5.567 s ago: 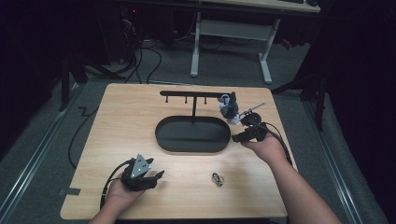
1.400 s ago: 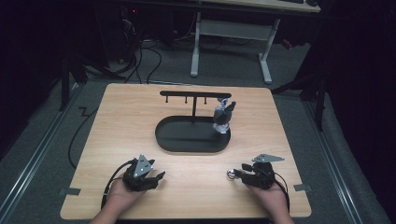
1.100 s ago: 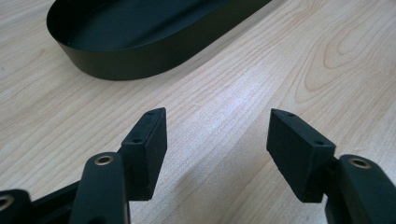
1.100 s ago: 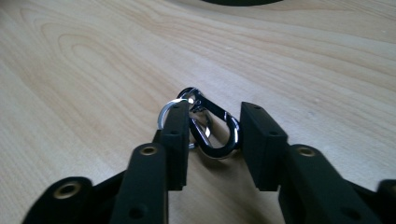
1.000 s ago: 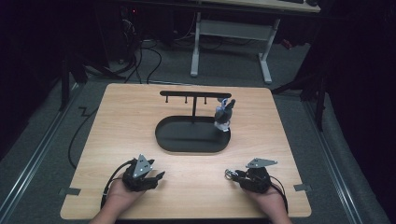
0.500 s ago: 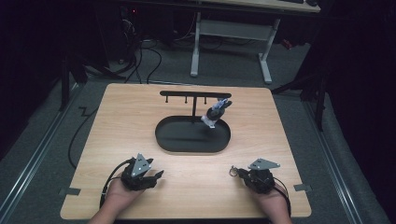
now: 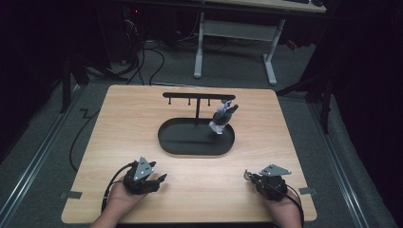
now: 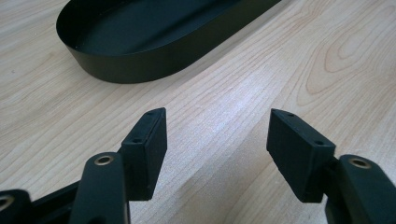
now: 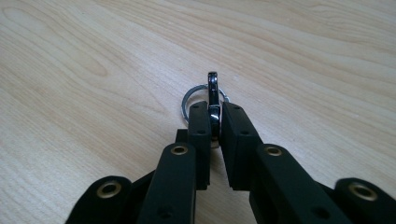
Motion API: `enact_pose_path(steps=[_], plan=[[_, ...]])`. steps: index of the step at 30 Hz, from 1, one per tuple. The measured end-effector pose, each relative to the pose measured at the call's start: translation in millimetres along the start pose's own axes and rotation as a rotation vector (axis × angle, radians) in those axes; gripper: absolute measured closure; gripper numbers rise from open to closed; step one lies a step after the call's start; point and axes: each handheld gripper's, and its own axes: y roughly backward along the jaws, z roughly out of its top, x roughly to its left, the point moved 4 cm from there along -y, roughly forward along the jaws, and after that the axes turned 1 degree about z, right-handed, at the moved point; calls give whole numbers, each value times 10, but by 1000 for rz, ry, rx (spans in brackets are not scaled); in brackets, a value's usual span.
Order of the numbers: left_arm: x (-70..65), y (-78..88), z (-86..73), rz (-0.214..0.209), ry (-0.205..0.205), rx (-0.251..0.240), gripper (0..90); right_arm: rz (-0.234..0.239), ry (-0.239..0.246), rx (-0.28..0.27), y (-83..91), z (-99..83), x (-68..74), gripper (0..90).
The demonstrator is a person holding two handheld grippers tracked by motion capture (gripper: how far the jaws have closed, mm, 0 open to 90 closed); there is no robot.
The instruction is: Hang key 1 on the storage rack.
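A pale wooden worktop (image 7: 142,118) carries a black oval tray (image 7: 196,137) at its centre, with a T-shaped black rack (image 7: 197,97) standing up from it. From the rack's right end hangs a small grey and blue object (image 7: 222,118), tilted, too small to identify from the high view.

Near the front edge, left of the tray, the left hand-held gripper (image 7: 151,179) rests in a hand. The left gripper view shows its jaws spread wide over bare wood, with the tray's curved wall (image 8: 135,70) just ahead.

Right of the tray, near the front edge, the right hand-held gripper (image 7: 251,176) is a dark shape with a metal glint at its tip. The right gripper view shows more: the jaws are pressed onto a silver metal clip (image 9: 213,103) with a key ring (image 9: 189,97). The clip stands on edge, its long axis pointing straight ahead along the jaws, away from the hand, just above the wood.
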Motion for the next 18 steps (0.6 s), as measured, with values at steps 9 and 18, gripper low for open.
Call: enact_pose_path(steps=[9, 18], plan=[[-11, -24, -3, -8, -7, 5, 389, 47, -13, 72, -70, 24, -23, 846], [-22, -19, -4, -12, -8, 7, 389, 95, -24, 163, -74, 99, -78, 837]])
